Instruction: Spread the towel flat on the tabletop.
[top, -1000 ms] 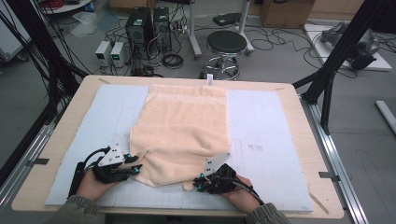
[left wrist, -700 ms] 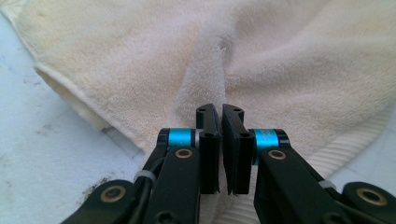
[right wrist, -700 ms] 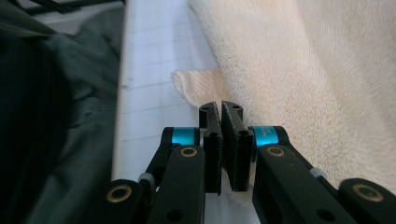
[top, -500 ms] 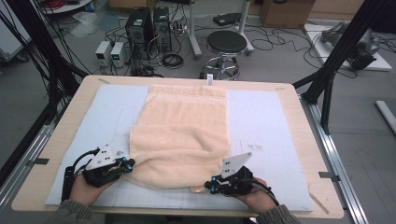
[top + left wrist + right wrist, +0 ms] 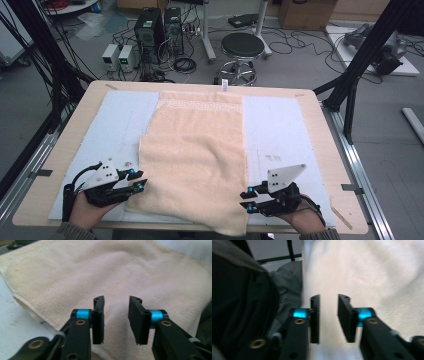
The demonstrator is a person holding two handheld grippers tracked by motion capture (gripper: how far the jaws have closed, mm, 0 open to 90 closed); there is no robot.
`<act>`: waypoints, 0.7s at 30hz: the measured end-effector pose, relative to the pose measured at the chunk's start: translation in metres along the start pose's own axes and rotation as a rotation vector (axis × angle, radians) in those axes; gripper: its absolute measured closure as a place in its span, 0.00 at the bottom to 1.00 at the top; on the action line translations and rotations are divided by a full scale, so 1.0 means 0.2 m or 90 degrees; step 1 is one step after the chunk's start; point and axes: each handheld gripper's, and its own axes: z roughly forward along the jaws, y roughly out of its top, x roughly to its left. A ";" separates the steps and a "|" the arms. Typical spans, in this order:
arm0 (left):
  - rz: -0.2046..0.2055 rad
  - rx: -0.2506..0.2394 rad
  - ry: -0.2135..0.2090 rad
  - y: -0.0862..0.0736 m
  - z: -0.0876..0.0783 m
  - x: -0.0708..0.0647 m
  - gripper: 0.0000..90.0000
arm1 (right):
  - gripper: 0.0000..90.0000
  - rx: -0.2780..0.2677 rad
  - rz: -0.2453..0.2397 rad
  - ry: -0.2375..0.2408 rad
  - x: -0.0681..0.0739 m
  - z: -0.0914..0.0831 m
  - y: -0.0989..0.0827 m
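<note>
A cream towel lies lengthwise on the pale blue mat, and its near edge droops over the table's front. My left gripper is at the towel's near left edge and points at it. Its jaws have just been opening and stand open above the towel with nothing between them. My right gripper is at the near right edge. Its jaws have also just been opening and are open, with only towel behind the gap.
The wooden table frames the mat, with bare mat on both sides of the towel. Black frame posts stand at the table's right and left. A stool and computer towers sit on the floor beyond. The person's dark clothing is close by.
Both grippers have let go of the towel's near edge and opened. The right one has moved well to the right, the left one slightly left. The towel now lies flatter and wider.
</note>
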 end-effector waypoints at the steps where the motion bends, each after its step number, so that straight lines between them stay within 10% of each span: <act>1: -0.002 0.003 -0.009 -0.01 0.02 0.01 0.69 | 0.74 -0.001 0.003 -0.007 -0.02 0.01 0.00; 9: 0.030 0.101 -0.053 -0.05 0.24 0.09 0.55 | 0.64 0.095 0.032 -0.060 -0.25 0.29 -0.01; 13: 0.031 0.120 -0.076 -0.08 0.28 0.08 0.74 | 0.72 0.144 0.026 -0.075 -0.30 0.38 -0.03; 21: 0.029 0.113 -0.074 -0.06 0.19 0.04 0.89 | 0.95 0.116 0.027 -0.054 -0.28 0.35 -0.03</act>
